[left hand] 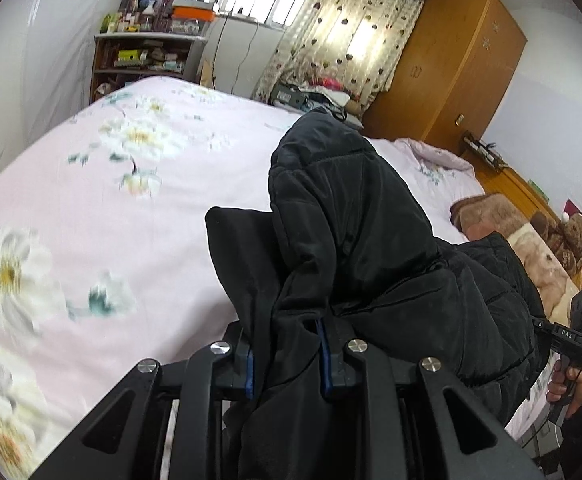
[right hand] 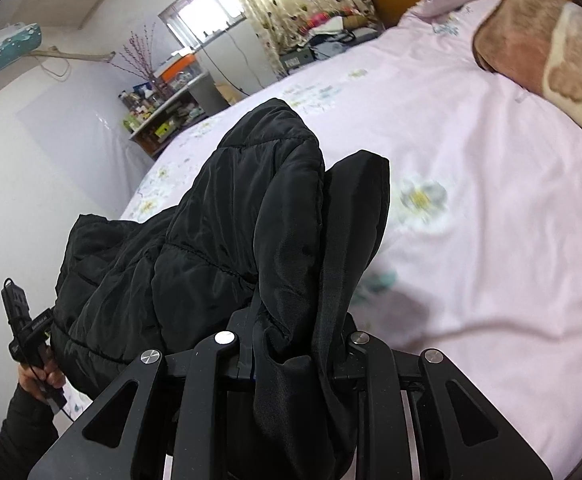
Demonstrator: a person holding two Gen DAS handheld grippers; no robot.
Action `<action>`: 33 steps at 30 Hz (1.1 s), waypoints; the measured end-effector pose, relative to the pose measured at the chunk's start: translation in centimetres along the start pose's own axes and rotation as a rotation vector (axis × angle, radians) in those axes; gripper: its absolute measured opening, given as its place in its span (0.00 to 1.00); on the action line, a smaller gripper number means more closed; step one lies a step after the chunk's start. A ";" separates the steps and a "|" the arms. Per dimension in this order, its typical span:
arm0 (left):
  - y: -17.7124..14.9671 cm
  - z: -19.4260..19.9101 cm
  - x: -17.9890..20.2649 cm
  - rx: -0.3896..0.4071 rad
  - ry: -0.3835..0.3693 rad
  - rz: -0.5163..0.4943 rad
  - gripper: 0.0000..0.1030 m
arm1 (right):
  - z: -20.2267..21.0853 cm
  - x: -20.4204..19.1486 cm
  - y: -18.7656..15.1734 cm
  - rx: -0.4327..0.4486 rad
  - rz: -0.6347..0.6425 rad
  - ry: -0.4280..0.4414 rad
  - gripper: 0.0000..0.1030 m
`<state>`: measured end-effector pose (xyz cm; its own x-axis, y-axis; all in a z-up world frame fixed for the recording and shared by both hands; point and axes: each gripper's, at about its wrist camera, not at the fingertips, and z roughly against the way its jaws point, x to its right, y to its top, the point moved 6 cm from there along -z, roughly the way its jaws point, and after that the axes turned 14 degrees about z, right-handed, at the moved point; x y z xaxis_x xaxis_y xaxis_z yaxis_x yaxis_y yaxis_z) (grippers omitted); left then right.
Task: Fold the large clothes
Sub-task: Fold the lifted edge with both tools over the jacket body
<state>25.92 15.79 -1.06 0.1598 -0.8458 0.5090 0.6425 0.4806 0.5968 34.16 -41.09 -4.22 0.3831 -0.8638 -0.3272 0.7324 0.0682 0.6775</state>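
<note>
A black quilted puffer jacket (left hand: 351, 220) hangs bunched in the air above the pink floral bed (left hand: 131, 184). My left gripper (left hand: 287, 364) is shut on a fold of the jacket's edge, the fabric pinched between its blue-padded fingers. In the right wrist view the same jacket (right hand: 219, 220) rises in front of the camera, and my right gripper (right hand: 295, 352) is shut on another part of its edge. The right gripper and the hand holding it show at the far right of the left wrist view (left hand: 575, 344). The left gripper's handle shows at the far left of the right wrist view (right hand: 27, 332).
A brown blanket and pillow (right hand: 539, 48) lie at the head of the bed, with a teddy bear (left hand: 571, 240) beside them. A wooden wardrobe (left hand: 451, 64) stands behind, with a cluttered shelf (left hand: 147, 52) and a pile of clothes (left hand: 323, 92) beyond the bed.
</note>
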 end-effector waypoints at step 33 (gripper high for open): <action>1.6 -9.3 -2.2 0.028 0.138 0.078 0.42 | -7.6 7.2 4.3 -0.009 -0.086 -0.233 0.53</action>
<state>33.60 16.29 -7.04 0.3111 -0.8282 0.4661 0.6028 0.5512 0.5769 44.33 -43.24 -8.64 0.1799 -0.9583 -0.2219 0.7623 -0.0067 0.6472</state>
